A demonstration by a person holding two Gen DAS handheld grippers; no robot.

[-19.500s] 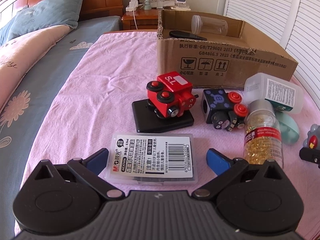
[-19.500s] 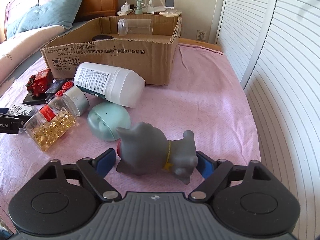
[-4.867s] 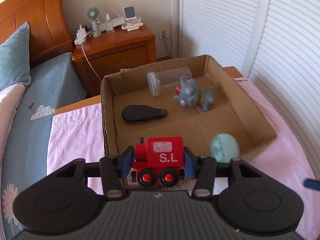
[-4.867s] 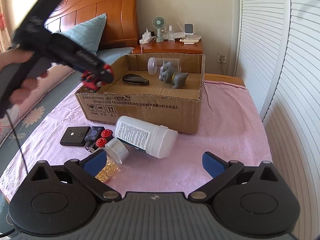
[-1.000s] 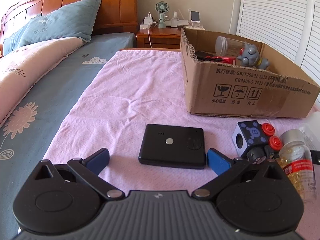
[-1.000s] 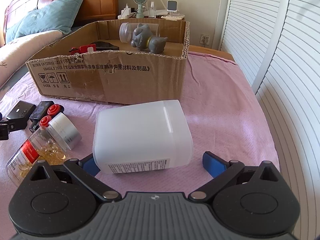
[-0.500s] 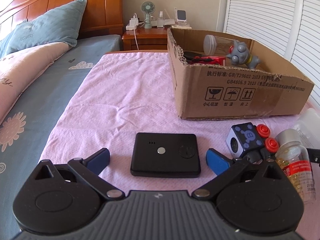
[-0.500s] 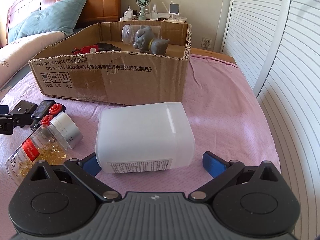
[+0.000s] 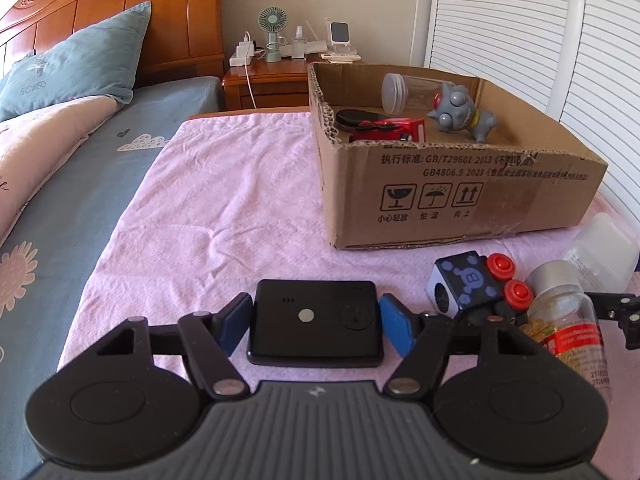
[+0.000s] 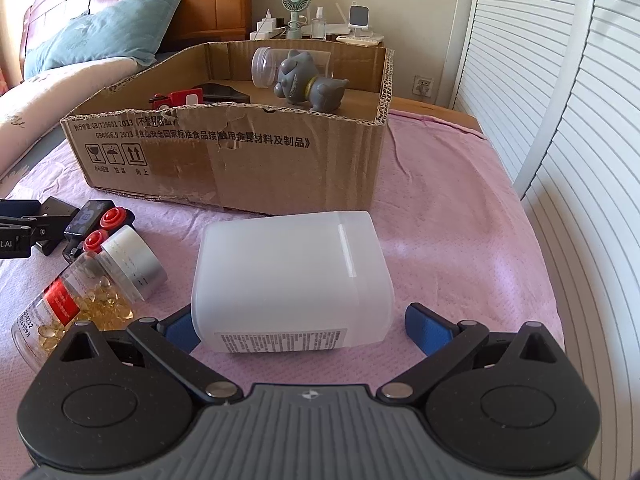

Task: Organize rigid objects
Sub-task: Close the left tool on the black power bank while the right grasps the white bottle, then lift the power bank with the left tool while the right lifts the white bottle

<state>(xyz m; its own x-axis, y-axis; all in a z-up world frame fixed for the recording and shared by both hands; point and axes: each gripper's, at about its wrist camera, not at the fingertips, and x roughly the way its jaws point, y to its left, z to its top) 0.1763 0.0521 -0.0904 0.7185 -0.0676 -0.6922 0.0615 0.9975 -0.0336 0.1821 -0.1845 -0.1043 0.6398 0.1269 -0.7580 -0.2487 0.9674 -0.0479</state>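
Left tongs [image 9: 314, 326] are closing on the flat black box [image 9: 314, 320], its long axis crosswise between the pads.

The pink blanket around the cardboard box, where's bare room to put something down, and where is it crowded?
Free: the wide stretch of pink blanket left of the cardboard box, toward the pillows, and the strip right of the box by the shutter doors. Crowded: in front of the box, where the black case, toy cube, capsule bottle and white bottle lie close.
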